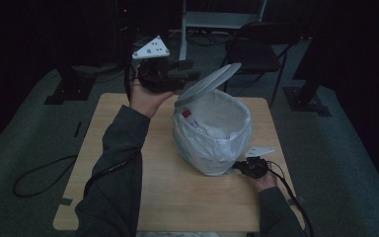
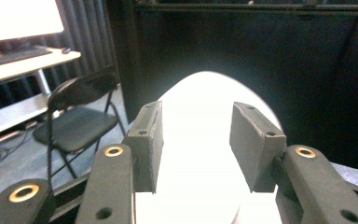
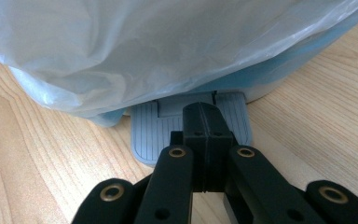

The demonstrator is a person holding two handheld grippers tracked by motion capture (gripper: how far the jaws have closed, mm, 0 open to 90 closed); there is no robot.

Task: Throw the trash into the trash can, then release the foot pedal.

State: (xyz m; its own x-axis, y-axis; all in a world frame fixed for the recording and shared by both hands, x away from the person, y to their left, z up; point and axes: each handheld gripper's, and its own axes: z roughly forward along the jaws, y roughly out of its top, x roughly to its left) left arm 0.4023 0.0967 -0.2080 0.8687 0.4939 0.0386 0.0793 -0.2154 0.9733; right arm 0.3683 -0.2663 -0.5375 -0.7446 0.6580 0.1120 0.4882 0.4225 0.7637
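A small pedal bin (image 1: 212, 136) lined with a pale plastic bag (image 3: 168, 46) stands on the wooden table (image 1: 128, 197). Its white lid (image 1: 208, 83) is tilted up and open. A red-topped item (image 1: 186, 113) lies inside near the rim. My left gripper (image 1: 188, 74) is held up at the bin's far left, level with the lid. Its jaws stand open, and the white lid (image 2: 200, 154) shows just beyond them. My right gripper (image 1: 241, 168) is low at the bin's front right. It is shut, its tips (image 3: 204, 109) resting on the grey ribbed pedal (image 3: 147, 130).
A black folding chair (image 1: 256, 49) stands behind the table, and it also appears in the left gripper view (image 2: 74, 121). A desk with a bright monitor (image 2: 18, 18) is farther off. A cable (image 1: 39, 177) loops on the floor at the left.
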